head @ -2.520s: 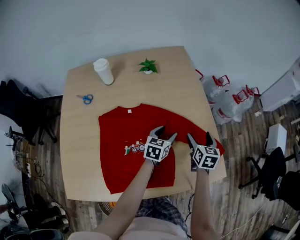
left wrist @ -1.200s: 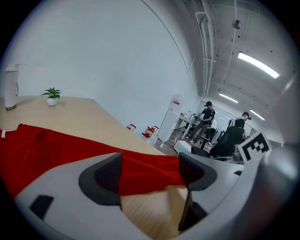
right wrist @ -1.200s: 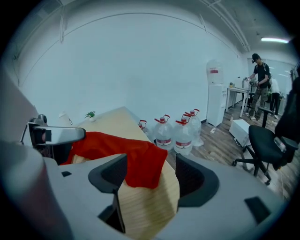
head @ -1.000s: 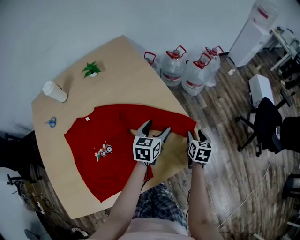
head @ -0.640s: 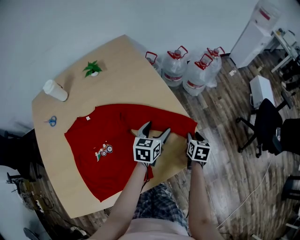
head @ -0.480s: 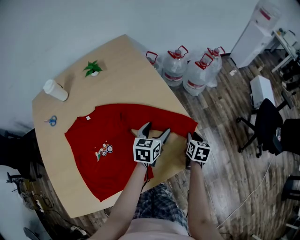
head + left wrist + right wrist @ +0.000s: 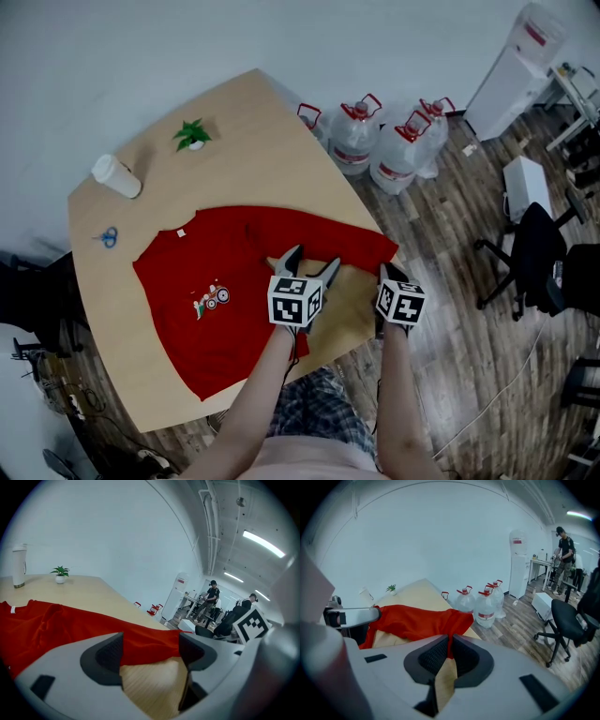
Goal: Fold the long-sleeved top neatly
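Note:
A red long-sleeved top (image 7: pixel 216 281) lies flat on the wooden table (image 7: pixel 244 141), print side up, its right sleeve (image 7: pixel 347 246) stretched toward the table's right edge. My left gripper (image 7: pixel 312 259) hovers open over bare wood just below that sleeve; in the left gripper view (image 7: pixel 151 648) nothing is between the pads. My right gripper (image 7: pixel 387 270) is at the sleeve's end by the table edge. Its jaws have just been closing, and in the right gripper view (image 7: pixel 450 644) a thin fold of the red sleeve (image 7: pixel 422 620) is pinched between the pads.
A paper cup (image 7: pixel 116 175), a small potted plant (image 7: pixel 192 137) and blue scissors (image 7: pixel 106 236) sit along the table's far side. Large water bottles (image 7: pixel 375 141) stand on the floor beyond the right edge, with an office chair (image 7: pixel 534 253) farther right.
The right gripper's jaws have closed together on the sleeve's end. The left gripper stays open in the same place. The head view has shifted slightly.

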